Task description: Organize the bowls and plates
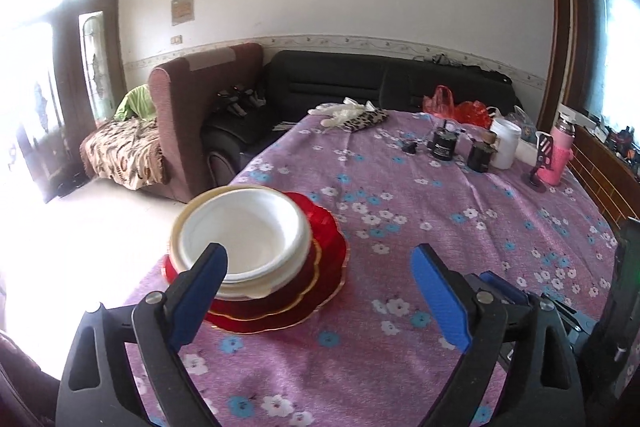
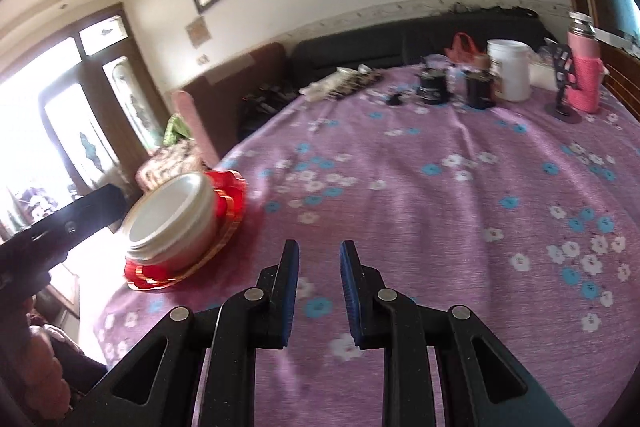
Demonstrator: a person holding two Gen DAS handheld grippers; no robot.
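your left gripper [image 1: 320, 267] gaped wide and empty, your right gripper [image 2: 319, 253] narrowly parted, empty; those white foam bowls [image 1: 244, 231] on red plates [image 1: 320, 267] looked light, crushable—pinch the rim.

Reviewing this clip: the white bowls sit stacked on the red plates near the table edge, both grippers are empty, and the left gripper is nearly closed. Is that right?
Not quite: the left gripper is wide open, as the left wrist view shows; the right gripper has the narrower gap. The rest holds: the white bowls sit stacked on the red plates near the table edge, and both grippers are empty.
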